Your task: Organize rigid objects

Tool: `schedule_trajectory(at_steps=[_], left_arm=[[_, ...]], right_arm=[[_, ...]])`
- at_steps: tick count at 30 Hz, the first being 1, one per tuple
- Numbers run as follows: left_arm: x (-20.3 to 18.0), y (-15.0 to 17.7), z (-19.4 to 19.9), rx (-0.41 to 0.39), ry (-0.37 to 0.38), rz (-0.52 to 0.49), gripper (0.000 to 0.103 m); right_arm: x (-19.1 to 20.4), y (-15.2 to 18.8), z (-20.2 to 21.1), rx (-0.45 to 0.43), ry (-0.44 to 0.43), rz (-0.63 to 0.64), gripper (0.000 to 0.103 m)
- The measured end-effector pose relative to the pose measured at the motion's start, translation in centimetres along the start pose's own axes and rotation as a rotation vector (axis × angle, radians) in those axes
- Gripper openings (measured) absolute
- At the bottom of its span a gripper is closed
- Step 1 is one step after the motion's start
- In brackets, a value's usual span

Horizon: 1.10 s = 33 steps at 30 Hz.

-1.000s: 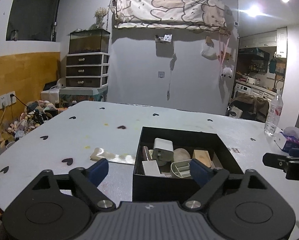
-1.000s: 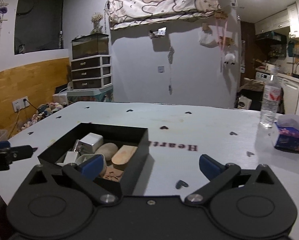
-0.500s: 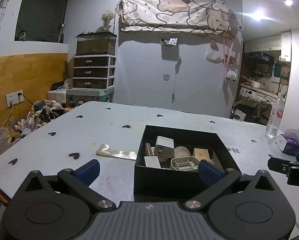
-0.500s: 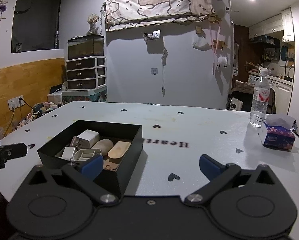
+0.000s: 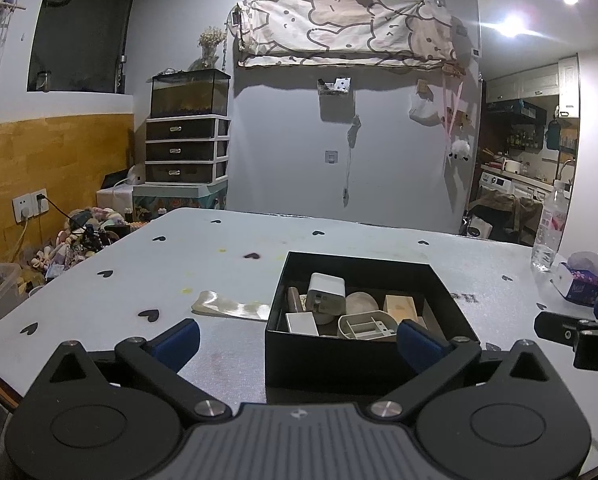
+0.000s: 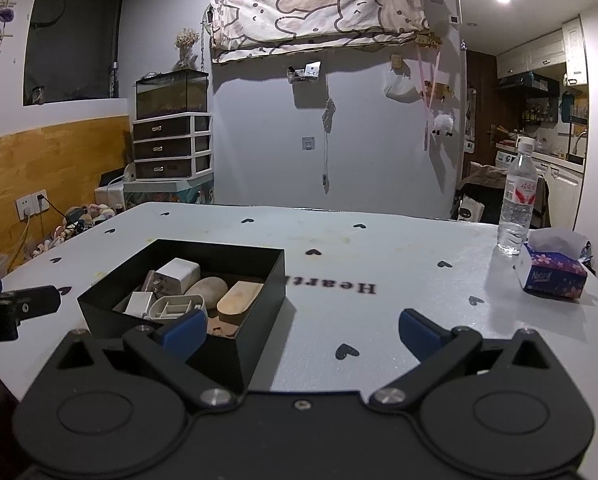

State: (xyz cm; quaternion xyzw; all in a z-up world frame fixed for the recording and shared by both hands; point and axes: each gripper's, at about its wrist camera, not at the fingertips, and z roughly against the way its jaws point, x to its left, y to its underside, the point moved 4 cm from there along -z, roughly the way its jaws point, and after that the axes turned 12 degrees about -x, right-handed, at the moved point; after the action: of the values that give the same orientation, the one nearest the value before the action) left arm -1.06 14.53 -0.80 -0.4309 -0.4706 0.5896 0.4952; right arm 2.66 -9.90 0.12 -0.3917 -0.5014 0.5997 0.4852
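**Black box nearly loaded, one flat item still out on the table**

Black box (image 5: 369, 350) sits on the white heart-print table (image 5: 203, 264), open top. Inside, as far as visible: white charger plug (image 5: 326, 289) propped up at the back, small white block (image 5: 302, 323) at front left, pale compartmented tray (image 5: 365, 326) at front, round beige stone (image 5: 361, 303) in the middle, wooden block (image 5: 399, 308) at right, plus a thin dark-brown piece against the left wall, unclear what. From the right wrist view the same contents read the same way: plug (image 6: 177, 275), stone (image 6: 207, 287), wooden piece (image 6: 241, 303).

Left gripper (image 5: 297, 340): jaws spread full wide, nothing between the pads, held low in front of the box's near wall. Right gripper (image 6: 301, 330): jaws also wide apart, empty, its left finger overlapping the box's near corner in view, the rest over bare table.

Progress, judged: most rigid items look already collected in the box. Left over: a pale flat shiny strip (image 5: 231, 307) lying on the table just beside the box's left wall, touching or nearly so, can't tell which. Whether it counts as a task item is unclear. Water bottle (image 6: 518, 196) and tissue pack (image 6: 553, 276) stand well apart at the far right, likely not part of the job. Probably late stage or finished.
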Motion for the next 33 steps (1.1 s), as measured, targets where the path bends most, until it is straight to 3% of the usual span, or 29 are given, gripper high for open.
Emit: schedule_trajectory(at_steps=[33], left_arm=[[-0.10, -0.22, 0.02, -0.004, -0.002, -0.007, 0.103]], right_arm=[[-0.24, 0.23, -0.06, 0.006, 0.000, -0.008, 0.103]])
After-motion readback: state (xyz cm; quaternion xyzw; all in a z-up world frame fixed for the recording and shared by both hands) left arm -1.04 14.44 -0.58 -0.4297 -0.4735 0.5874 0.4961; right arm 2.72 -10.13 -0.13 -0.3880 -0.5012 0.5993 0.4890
